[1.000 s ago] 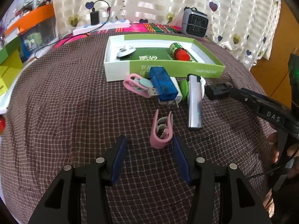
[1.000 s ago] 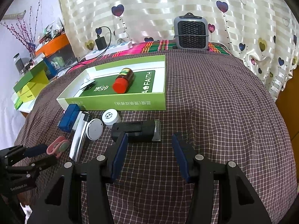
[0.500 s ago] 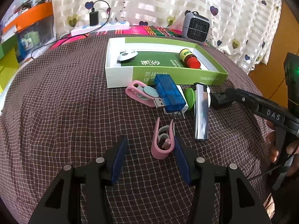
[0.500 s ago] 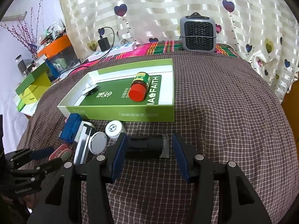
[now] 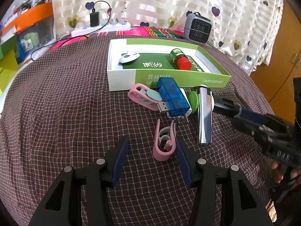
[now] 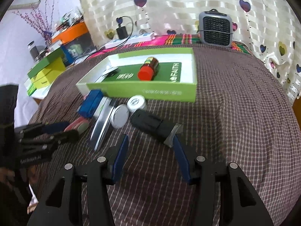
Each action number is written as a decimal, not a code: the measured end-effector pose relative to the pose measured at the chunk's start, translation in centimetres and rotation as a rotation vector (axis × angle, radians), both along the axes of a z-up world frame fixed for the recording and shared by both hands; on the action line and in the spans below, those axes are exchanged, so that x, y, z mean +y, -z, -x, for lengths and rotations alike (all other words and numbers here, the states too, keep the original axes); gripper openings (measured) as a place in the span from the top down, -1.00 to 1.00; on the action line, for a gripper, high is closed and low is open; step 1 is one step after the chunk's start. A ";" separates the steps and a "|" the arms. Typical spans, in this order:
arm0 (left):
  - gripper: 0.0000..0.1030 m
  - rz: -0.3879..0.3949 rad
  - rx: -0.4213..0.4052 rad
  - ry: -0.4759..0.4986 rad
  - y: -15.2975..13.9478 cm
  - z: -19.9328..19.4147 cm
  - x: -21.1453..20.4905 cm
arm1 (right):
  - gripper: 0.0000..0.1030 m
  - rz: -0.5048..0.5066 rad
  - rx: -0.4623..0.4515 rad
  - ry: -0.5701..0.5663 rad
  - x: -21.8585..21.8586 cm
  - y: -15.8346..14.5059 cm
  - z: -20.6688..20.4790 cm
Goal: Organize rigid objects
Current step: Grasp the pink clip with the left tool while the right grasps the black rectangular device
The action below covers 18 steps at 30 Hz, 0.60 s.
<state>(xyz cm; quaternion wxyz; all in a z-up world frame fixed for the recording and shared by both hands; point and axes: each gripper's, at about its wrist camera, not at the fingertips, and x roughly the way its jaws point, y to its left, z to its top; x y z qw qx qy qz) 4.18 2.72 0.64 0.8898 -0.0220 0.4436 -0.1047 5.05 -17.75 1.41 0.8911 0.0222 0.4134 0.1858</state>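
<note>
A green and white box [image 5: 216,76] [image 6: 188,94] holds a red-capped bottle [image 5: 180,59] [image 6: 148,68] and a small white piece [image 5: 128,57]. In front of it lie a blue USB stick [image 5: 172,97] [image 6: 90,103], a silver lighter [image 5: 205,114] [image 6: 102,121], two pink clips, round lids [image 6: 120,115] and a black device [image 6: 150,125]. My left gripper [image 5: 150,157] is open, its right finger touching the nearer pink clip [image 5: 164,141]. My right gripper [image 6: 150,155] is open, just short of the black device, its right finger at the device's metal end.
A grey fan heater [image 6: 216,30] and a white power strip [image 5: 101,29] stand at the table's back edge. Green and yellow boxes [image 6: 47,69] are stacked off the table to the left. The checked cloth [image 6: 235,113] covers the table.
The left gripper has crept forward, so the pink clip sits against its right finger. The right gripper has swung left and the black device now lies diagonally ahead of its jaws.
</note>
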 end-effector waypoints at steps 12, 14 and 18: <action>0.02 -0.009 0.000 -0.006 0.1 -0.3 0.1 | 0.02 0.115 -0.100 -0.053 0.8 -1.4 -0.3; 0.02 -0.012 0.000 -0.004 0.2 -0.4 0.0 | 0.02 0.120 -0.090 -0.056 1.0 -1.1 -1.0; 0.02 -0.018 -0.002 0.002 0.2 -0.6 -0.1 | 0.02 0.133 -0.056 -0.078 1.3 -0.4 -2.0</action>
